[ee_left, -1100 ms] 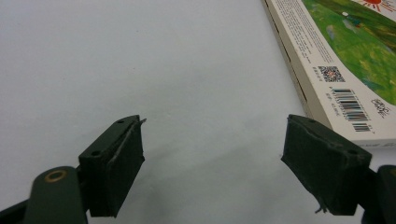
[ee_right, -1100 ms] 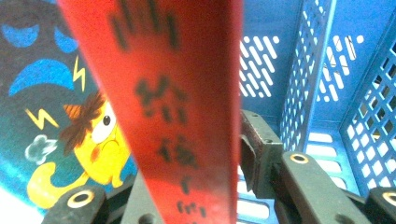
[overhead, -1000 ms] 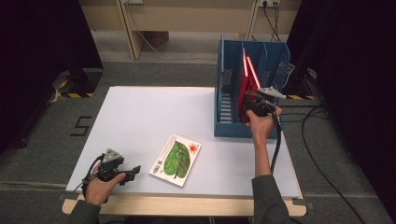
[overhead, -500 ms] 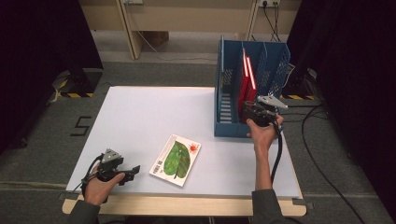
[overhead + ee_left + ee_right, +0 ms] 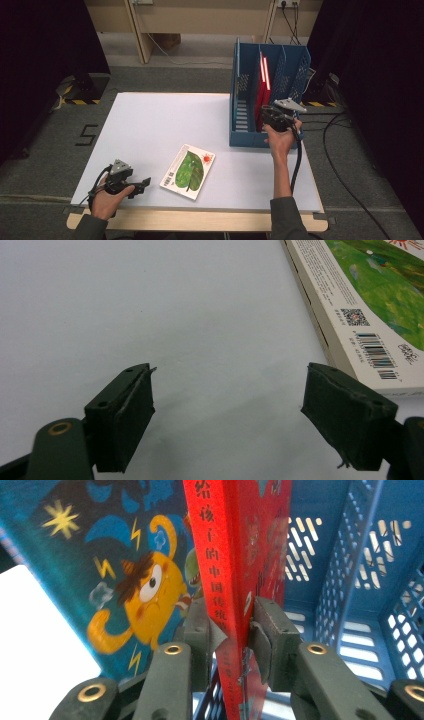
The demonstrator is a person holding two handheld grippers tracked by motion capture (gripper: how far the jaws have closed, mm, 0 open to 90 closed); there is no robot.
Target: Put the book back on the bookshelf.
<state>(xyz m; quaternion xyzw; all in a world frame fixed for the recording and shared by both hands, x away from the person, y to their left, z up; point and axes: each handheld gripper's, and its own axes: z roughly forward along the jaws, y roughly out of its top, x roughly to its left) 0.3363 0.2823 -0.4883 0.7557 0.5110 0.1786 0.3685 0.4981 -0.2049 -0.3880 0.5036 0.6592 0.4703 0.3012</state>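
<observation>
Blue perforated plastic makes up the divided file rack (image 5: 280, 92) at the table's far right, and we see a thin red book (image 5: 262, 85) standing upright in one of its compartments. Our right gripper (image 5: 232, 630) has just been closing and now clamps that book's spine, beside a blue cartoon-printed cover (image 5: 125, 575). Our left gripper (image 5: 227, 405) rests near left with its jaws apart on nothing, just beside the flat green-leaf book (image 5: 189, 170) on the white table (image 5: 150, 125).

red book (image 5: 235, 580) | upright – spine outward | in blue rack (image 5: 295, 75) – middle slot
</observation>
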